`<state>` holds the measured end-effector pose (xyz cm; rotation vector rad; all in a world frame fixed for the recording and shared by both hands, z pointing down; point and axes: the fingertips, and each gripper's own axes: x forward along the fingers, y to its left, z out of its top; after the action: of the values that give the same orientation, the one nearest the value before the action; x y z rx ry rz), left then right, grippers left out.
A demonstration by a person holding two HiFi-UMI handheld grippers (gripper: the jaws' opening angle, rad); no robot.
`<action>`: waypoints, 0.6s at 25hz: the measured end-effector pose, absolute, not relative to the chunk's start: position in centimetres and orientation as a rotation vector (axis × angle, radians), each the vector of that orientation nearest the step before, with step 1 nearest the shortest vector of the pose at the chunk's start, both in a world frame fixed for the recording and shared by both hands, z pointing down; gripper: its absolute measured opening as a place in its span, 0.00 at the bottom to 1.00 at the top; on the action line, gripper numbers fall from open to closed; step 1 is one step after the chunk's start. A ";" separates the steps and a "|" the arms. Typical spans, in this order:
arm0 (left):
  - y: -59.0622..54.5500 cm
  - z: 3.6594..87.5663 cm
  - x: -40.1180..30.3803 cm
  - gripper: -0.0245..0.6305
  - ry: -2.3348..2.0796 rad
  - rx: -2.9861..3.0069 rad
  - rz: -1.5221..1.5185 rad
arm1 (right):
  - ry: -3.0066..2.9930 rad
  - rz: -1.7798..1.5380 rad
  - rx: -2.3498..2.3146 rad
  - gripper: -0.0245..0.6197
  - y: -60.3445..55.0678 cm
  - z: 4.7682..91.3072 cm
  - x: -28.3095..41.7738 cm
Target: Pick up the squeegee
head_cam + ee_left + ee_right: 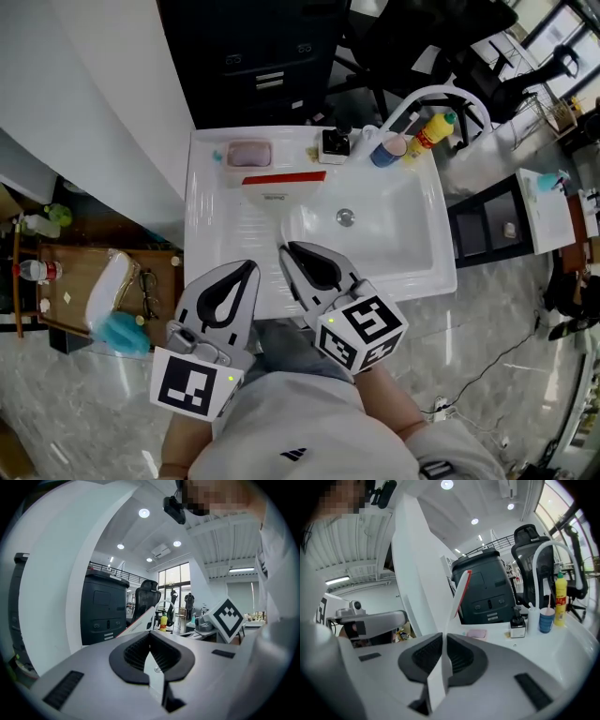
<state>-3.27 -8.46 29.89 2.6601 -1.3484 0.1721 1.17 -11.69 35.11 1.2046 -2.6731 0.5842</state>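
Squeegee (281, 192) is hanging over the sink (412, 246), right gripper (285, 248) pinching its white handle for lifting; left gripper (251, 265) is idling, jaws together.

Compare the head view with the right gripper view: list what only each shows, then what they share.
Only the head view: the drain of the sink and the marker cube on the right tool. Only the right gripper view: the ceiling lights. Both: the right tool shut on the squeegee, the pink soap dish, the blue cup, the yellow bottle and the black cabinet.
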 end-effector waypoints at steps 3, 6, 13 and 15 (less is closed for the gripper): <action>-7.9 29.4 -3.0 0.06 -1.352 2.673 0.164 | -2.704 0.547 1.209 0.10 -11.0 33.7 1.4; -7.5 29.0 -2.7 0.06 -1.355 2.682 0.154 | -2.733 0.484 1.205 0.10 -10.4 32.3 1.4; -6.3 28.3 -2.3 0.06 -1.359 2.696 0.145 | -2.779 0.399 1.201 0.10 -8.8 30.0 1.7; -6.0 28.0 -2.3 0.06 -1.364 2.703 0.140 | -2.787 0.375 1.201 0.10 -8.3 29.6 1.8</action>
<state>-2.30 -5.95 28.02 2.7034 -1.3636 0.1396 1.82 -8.27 29.55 1.2008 -2.7871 0.3750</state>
